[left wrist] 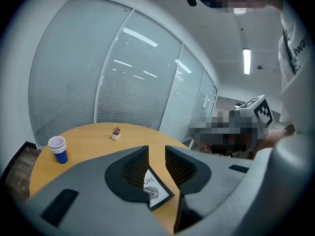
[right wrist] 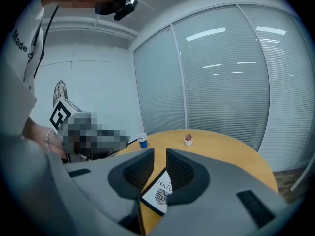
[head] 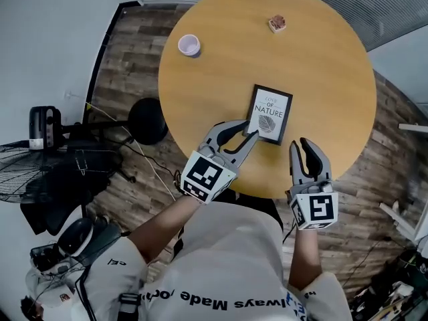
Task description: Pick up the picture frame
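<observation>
The picture frame (head: 270, 114), black-edged with a white leaf print, lies flat on the round wooden table (head: 321, 65) towards its near edge. My left gripper (head: 249, 130) is open, its fingertips just at the frame's near left side; I cannot tell whether they touch it. My right gripper (head: 301, 146) is open over the table's near edge, a little to the right of the frame and apart from it. In the left gripper view the picture frame (left wrist: 155, 190) shows through the gap of the left gripper (left wrist: 156, 154). The right gripper (right wrist: 160, 156) likewise looks onto the picture frame (right wrist: 160, 193).
A paper cup (head: 189, 45) stands at the table's far left and a small potted plant (head: 277, 23) at the far side. A black round stand base (head: 147, 120), a fan (head: 27, 172) and cables sit on the wooden floor to the left.
</observation>
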The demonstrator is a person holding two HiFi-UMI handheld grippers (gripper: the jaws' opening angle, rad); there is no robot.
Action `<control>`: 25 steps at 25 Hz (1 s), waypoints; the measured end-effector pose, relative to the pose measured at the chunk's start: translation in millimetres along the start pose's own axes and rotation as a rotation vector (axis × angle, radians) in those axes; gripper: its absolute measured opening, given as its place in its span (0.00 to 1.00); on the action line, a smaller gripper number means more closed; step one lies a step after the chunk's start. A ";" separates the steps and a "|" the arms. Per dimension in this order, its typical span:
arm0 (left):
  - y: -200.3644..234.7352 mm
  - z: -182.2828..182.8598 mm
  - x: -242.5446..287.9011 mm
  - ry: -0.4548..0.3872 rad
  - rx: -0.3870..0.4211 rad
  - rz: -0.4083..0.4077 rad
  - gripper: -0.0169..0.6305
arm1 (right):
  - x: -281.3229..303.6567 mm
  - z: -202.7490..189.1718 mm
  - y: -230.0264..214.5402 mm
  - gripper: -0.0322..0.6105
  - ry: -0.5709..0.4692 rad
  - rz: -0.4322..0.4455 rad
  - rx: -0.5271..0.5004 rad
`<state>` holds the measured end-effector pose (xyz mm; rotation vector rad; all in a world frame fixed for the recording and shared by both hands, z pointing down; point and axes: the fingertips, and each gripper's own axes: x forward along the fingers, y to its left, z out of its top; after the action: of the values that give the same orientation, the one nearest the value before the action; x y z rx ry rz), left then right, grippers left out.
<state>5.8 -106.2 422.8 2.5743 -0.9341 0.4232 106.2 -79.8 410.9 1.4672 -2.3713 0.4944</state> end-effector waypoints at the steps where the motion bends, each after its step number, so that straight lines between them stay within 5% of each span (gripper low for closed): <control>1: 2.6 -5.2 4.1 0.007 -0.002 0.002 0.18 | 3.4 -5.7 -2.2 0.16 0.009 -0.004 0.003; 25: 51.0 -141.8 71.1 0.221 -0.107 0.025 0.18 | 79.5 -135.8 -35.0 0.16 0.193 -0.055 0.073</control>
<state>2.9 -119.9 588.9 2.3640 -0.8848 0.6326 114.3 -97.3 570.9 1.4405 -2.1786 0.6824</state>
